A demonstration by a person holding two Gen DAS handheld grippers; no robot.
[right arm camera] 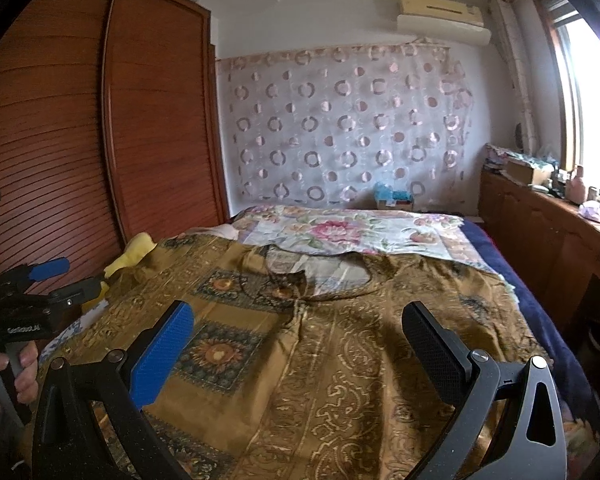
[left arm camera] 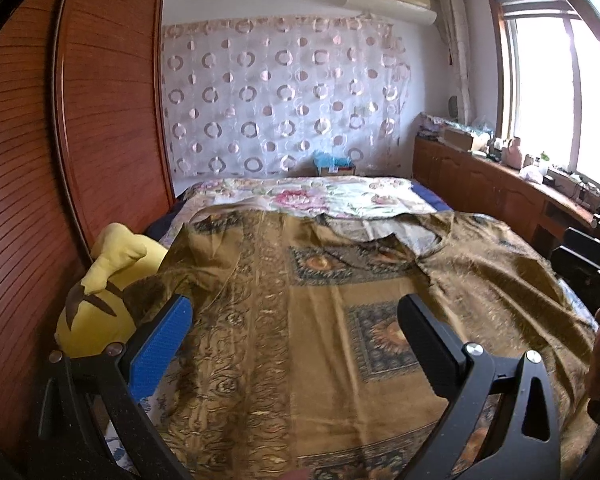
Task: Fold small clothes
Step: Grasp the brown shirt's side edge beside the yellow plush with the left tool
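Bedroom bed (left arm camera: 384, 196) carries a spread golden blouse (right arm camera: 340, 360); both grippers' jaws gape, grasping nothing.

Readable text: one small marking only.

A short white imprint is seen on the black body of the left gripper (right arm camera: 56, 276), at the far left of the right wrist view, left of the right gripper's blue finger; the letters are too blurred to be read. No other lettering, number or sign is made out.
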